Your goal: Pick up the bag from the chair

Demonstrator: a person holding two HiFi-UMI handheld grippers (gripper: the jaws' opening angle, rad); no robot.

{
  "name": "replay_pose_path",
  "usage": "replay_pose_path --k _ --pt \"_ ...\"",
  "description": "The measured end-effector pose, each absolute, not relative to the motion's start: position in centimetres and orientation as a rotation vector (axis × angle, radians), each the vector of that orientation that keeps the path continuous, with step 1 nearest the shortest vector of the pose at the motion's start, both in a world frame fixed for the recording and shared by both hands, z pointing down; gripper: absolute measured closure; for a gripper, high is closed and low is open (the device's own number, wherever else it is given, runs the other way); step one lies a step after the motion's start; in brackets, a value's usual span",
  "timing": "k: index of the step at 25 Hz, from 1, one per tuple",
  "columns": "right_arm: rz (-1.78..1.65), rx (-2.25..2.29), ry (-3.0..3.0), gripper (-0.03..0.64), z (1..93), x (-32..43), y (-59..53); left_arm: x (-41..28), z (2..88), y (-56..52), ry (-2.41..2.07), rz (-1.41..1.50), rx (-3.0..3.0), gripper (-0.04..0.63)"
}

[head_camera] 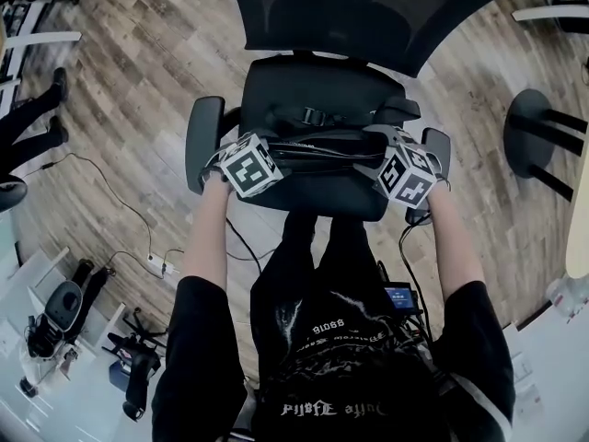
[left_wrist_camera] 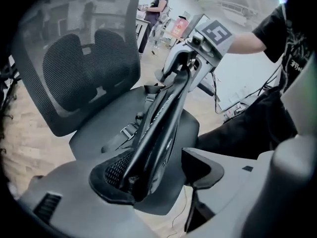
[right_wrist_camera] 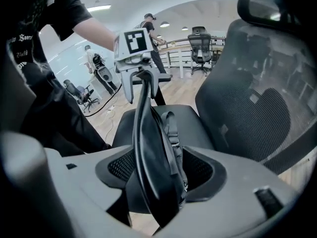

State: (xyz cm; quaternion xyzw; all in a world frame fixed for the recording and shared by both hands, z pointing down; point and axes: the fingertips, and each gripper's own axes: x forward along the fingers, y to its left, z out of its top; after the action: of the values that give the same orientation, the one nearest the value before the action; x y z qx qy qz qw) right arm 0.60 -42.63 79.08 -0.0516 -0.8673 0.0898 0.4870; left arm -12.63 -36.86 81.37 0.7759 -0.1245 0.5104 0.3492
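The black bag (head_camera: 317, 150) hangs flat and edge-up over the front of the black office chair's seat (head_camera: 313, 86), stretched between both grippers. My left gripper (head_camera: 276, 155) holds its left end and my right gripper (head_camera: 370, 153) its right end. In the left gripper view the bag (left_wrist_camera: 163, 113) lies against the left pad, with the right finger (left_wrist_camera: 203, 167) close beside it. The right gripper (left_wrist_camera: 190, 58) is seen gripping the far end. In the right gripper view the bag (right_wrist_camera: 153, 148) sits pinched between both pads (right_wrist_camera: 198, 170), its strap and buckle (right_wrist_camera: 171, 128) hanging on the chair side.
The mesh backrest (head_camera: 350, 12) rises behind the seat, with armrests at the left (head_camera: 202, 136) and right (head_camera: 436, 150). Cables (head_camera: 147, 247) trail over the wooden floor. A round stool base (head_camera: 534, 132) stands to the right, and another person's legs (head_camera: 28, 118) are at the left.
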Motion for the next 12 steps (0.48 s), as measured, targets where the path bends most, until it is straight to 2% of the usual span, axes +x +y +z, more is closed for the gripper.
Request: replay_pose_path --k 4,5,9,12 --pt "0.147 -0.167 -2.050 0.331 80.2 1.4 -42.1 -13.2 82.6 -36.4 -0.392 1.263 1.973 0.288" --pt "0.131 -0.166 -2.041 0.388 80.6 1.6 -42.1 -13.4 82.9 -36.3 -0.410 1.271 1.967 0.297" --pt "0.120 -0.157 -2.030 0.447 81.0 2.2 -41.8 -14.2 83.6 -37.1 -0.553 1.245 1.951 0.468" --pt "0.091 -0.177 -2.006 0.525 81.0 1.9 -41.5 -14.6 83.5 -37.1 -0.626 1.202 1.918 0.501"
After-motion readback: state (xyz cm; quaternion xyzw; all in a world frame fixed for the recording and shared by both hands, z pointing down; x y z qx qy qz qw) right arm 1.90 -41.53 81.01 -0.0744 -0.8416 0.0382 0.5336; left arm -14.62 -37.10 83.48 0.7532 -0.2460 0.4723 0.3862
